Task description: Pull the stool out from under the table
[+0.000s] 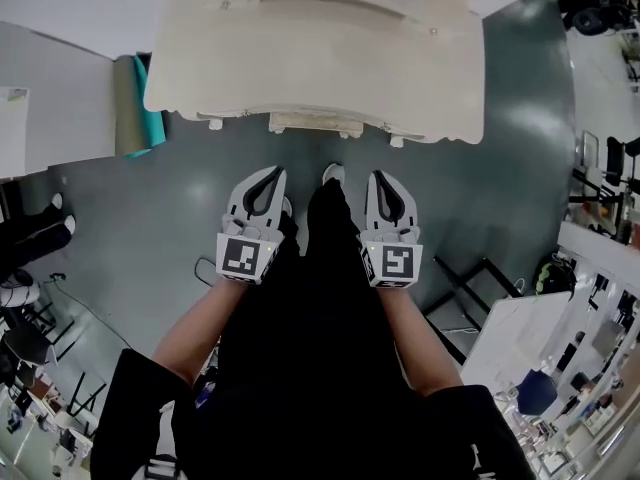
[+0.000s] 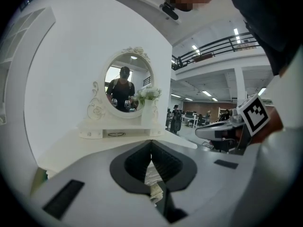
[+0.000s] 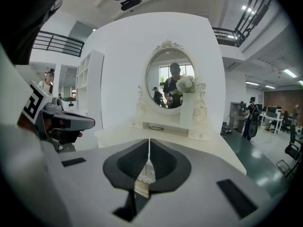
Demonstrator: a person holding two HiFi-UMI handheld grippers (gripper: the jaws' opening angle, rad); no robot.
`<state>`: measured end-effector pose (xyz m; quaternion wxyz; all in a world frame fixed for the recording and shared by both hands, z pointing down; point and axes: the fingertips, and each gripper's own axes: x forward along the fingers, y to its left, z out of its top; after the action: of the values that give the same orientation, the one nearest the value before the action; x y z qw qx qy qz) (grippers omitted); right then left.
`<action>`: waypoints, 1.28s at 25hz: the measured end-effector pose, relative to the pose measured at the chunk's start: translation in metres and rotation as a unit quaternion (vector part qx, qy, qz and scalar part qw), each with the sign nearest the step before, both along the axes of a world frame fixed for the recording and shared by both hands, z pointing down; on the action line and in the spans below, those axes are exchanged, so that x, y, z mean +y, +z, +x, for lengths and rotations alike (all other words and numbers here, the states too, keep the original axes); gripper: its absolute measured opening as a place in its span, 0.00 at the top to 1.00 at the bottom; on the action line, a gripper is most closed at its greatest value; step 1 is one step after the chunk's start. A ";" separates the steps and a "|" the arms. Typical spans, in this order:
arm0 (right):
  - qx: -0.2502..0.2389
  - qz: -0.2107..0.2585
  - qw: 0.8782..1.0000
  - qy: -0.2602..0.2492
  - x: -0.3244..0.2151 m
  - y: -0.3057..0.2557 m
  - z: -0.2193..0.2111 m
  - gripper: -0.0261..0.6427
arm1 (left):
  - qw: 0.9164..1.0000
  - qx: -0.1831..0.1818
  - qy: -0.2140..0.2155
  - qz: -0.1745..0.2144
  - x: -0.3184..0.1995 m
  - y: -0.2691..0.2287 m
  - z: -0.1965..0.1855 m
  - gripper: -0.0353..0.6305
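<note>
You are at the approach step: nothing of the stool is gripped yet. You stand facing the white dressing surface (image 1: 320,58), with both tools held out in front of you at about the same height and well short of its front edge.

The left hand-held gripper (image 1: 272,174) has its jaws pressed together with nothing between them; its own view shows the dark pads meeting along one line. The right hand-held gripper (image 1: 378,176) is the same, closed and empty. Both point at the oval mirror (image 3: 170,82) and the vase (image 3: 186,98) beside it, so they aim above where the work lies.

The stool (image 1: 315,124) is tucked under the surface. From the head view, only a pale strip shows just below the middle of the front rim, and I take that to be the edge of its seat. The rest is hidden, so you cannot tell from here how its legs stand or what offers a good hold.

The next move calls for three things:
- Bring both tools down and forward towards that pale strip.
- Spread the jaws before you arrive, since they cannot take hold as they stand.
- Close one on each side of the seat edge, so the pull stays straight.

Then draw it back over the grey floor (image 1: 150,218). Your shoe (image 1: 333,173) stands right in the path, so step back as you pull.
</note>
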<state>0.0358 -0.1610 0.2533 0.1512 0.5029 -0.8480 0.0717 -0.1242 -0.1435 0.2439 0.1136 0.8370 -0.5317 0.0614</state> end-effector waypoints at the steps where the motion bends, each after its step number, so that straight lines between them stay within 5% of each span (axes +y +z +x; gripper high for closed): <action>1: 0.002 -0.003 1.000 -0.005 -0.008 0.006 0.002 0.93 | 1.000 -0.005 -0.001 -0.007 -0.005 0.006 0.003 0.92; 9: -0.003 -0.021 0.999 -0.039 -0.041 0.055 0.020 0.93 | 0.997 -0.017 -0.060 -0.039 -0.037 0.059 -0.004 0.92; 23: 0.020 -0.019 0.998 -0.058 -0.057 0.185 0.001 0.93 | 0.996 -0.026 0.001 -0.082 -0.045 0.205 -0.024 0.92; 32: 0.028 -0.059 0.997 -0.035 -0.059 0.297 0.016 0.93 | 0.994 -0.037 -0.026 -0.098 -0.057 0.290 -0.043 0.92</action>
<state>0.0519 -0.2202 0.5501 0.2068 0.4652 -0.8546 0.1021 -0.1667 -0.2006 0.5340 0.1773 0.8051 -0.5482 0.1410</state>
